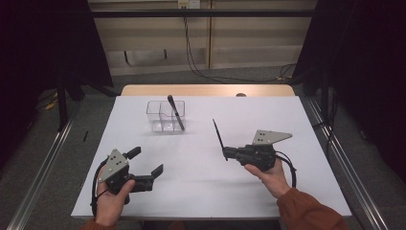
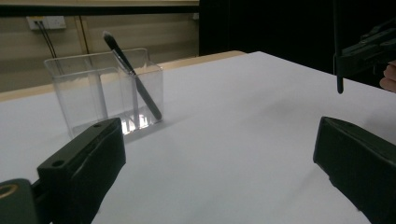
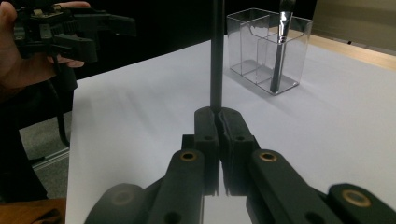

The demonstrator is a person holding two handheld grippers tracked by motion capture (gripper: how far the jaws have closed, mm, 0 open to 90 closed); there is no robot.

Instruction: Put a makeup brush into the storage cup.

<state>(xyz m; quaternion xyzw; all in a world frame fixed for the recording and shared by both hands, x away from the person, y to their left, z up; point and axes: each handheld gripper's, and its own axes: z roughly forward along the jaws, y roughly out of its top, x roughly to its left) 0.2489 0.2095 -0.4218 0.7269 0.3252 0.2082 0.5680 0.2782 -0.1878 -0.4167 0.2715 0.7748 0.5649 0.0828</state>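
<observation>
High view, left to right: left gripper [image 1: 147, 165] hovers with fingers wide apart, empty; clear plastic divided organiser [image 1: 165, 116] already holds one black brush [image 1: 176, 112]; right gripper [image 1: 226, 152] clamps a thin black brush [image 1: 219, 136] upright. Best approach: align above a free compartment, lower straight.

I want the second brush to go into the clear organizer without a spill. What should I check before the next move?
1. Right claw shut on the black brush: ok.
2. Brush lifted off the white table: ok.
3. Clear organizer upright: ok.
4. Free compartment beside the brush already inside: ok, the left ones look empty.
5. Left claw open, holding nothing, apart from the organizer: ok.
6. Which end of the held brush points down: cannot tell.
</observation>
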